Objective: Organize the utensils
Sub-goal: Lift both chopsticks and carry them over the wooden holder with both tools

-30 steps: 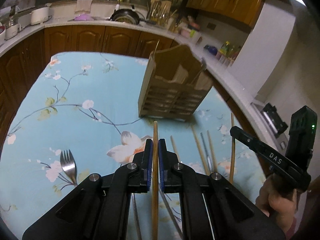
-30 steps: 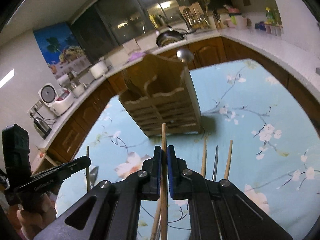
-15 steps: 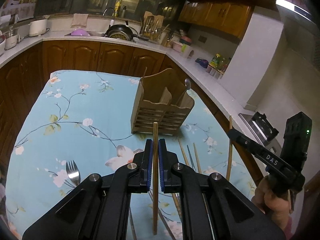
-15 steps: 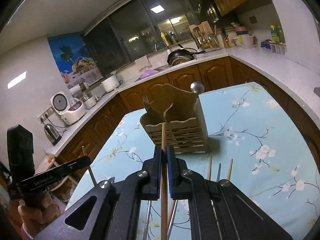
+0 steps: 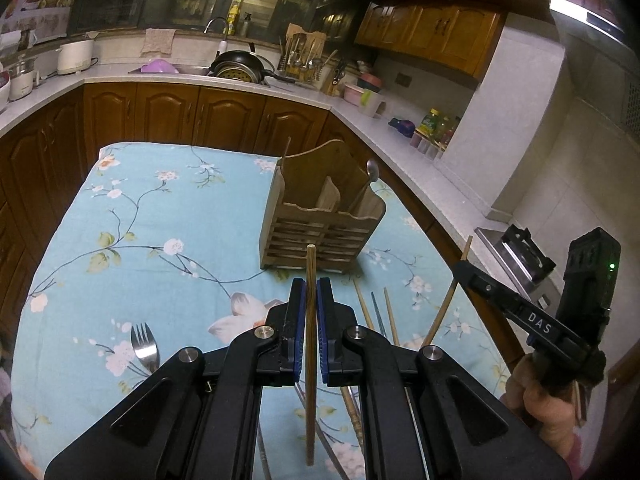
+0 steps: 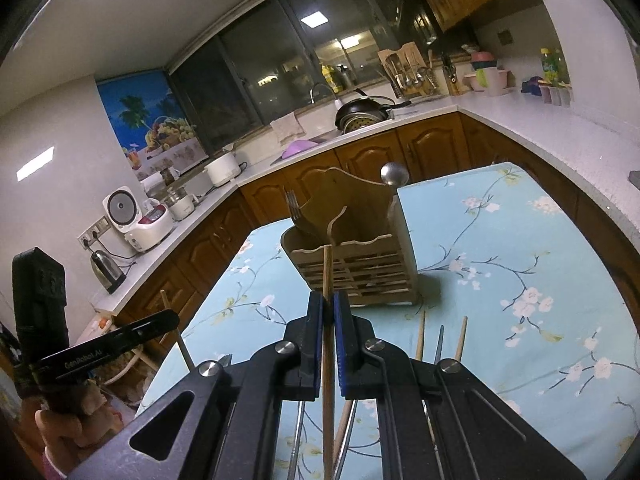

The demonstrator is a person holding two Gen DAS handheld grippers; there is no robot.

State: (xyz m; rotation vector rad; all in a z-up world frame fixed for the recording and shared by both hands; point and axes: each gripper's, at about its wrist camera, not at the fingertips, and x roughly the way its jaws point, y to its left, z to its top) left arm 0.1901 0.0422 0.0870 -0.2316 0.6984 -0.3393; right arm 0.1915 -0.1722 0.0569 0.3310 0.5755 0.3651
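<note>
Two wooden chopsticks are being held above the worktop [image 5: 132, 216], one in each tool. The left tool [image 5: 311, 312] is pinching its chopstick [image 5: 311, 280] narrowly between blue pads, the stick running along the fingers and poking out just past their tips. The right tool [image 6: 329, 320] is gripping its own chopstick [image 6: 327, 272] the same way; in the left wrist view that tool [image 5: 464, 270] is appearing at the right edge, a hand [image 5: 540, 404] wrapped around its handle, its stick slanting down.

Ahead of both tools a wooden utensil holder [image 5: 320, 216] is standing on the floral blue cloth, its slatted front facing them. One spoon [image 6: 394, 174] is leaning in its right compartment and one fork [image 6: 294, 208] is standing in its left one. Between the tools and the holder, two more chopsticks [image 6: 420, 336] and one dark thin utensil [image 6: 440, 344] are lying on the cloth. One fork [image 5: 145, 346] is lying well to the left. Further utensils are lying under the tools, partly hidden, so their count cannot be told.
</note>
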